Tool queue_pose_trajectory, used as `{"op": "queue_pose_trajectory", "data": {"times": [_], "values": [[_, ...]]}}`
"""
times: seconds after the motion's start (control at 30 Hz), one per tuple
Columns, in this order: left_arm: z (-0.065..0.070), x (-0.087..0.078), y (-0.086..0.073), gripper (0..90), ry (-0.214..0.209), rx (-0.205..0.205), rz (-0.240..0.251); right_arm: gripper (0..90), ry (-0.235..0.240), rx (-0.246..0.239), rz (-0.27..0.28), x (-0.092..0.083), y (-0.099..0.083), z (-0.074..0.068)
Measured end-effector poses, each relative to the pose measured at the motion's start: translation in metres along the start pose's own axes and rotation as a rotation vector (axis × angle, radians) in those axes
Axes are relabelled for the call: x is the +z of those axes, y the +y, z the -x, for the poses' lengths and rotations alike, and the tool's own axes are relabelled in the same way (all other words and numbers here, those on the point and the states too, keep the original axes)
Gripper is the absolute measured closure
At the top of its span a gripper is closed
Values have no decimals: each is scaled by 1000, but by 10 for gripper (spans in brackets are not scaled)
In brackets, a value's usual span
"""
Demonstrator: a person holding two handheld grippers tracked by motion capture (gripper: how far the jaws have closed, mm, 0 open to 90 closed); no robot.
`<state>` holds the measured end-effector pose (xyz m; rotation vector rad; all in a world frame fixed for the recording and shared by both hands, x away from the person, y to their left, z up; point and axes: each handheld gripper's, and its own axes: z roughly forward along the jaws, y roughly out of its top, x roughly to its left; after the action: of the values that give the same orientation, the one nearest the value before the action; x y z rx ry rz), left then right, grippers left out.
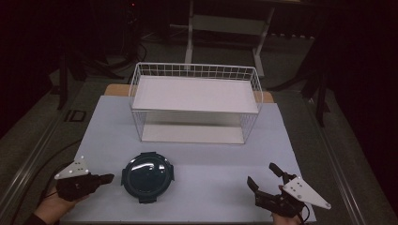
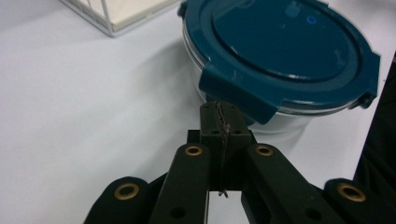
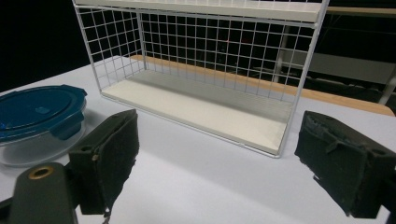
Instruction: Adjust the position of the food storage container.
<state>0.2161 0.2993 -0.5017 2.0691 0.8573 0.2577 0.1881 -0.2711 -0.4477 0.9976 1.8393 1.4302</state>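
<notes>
A round clear container with a dark teal clip-on lid (image 1: 148, 176) sits on the white table near the front, left of centre. My left gripper (image 1: 110, 177) lies low at its left side, jaws shut with nothing between them. In the left gripper view the closed tips (image 2: 220, 112) point at one of the lid's clips (image 2: 238, 95), just short of it; I cannot tell whether they touch. My right gripper (image 1: 261, 173) stands open at the front right, well clear of the container (image 3: 37, 112), and its pads (image 3: 112, 158) are wide apart and empty.
A white wire rack (image 1: 195, 101) with two shelves stands at the back middle of the table, open toward me; its lower shelf (image 3: 205, 109) is bare. The table's front edge (image 1: 187, 221) runs just below both hands. Dark floor and stands surround the table.
</notes>
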Motion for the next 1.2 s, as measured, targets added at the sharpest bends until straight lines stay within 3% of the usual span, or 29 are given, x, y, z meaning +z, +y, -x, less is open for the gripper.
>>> {"op": "queue_pose_trajectory", "data": {"times": [0.3, 0.53, 0.63, 0.8, 0.9, 0.97, 1.2], "values": [[2, 14, 4, 898, -55, -6, -24, 130, 1, 6, -2, 0, 0, 1], [2, 17, 3, 898, -48, -18, -31, 130, -1, 8, -5, 1, -1, 1], [6, 17, 6, 898, -26, -13, -51, 130, 2, 1, -8, 2, 0, 0], [7, 20, 8, 898, -31, -16, -51, 130, 10, -1, -11, 3, 0, -1], [10, 24, 12, 898, -48, -30, -15, 130, 9, -4, -10, 4, 0, -1], [12, 27, 16, 898, -32, -19, -22, 130, 9, -2, -11, 3, 0, 0], [11, 33, 19, 898, -53, -29, -18, 130, 12, -4, -13, 4, 0, -1]]}}
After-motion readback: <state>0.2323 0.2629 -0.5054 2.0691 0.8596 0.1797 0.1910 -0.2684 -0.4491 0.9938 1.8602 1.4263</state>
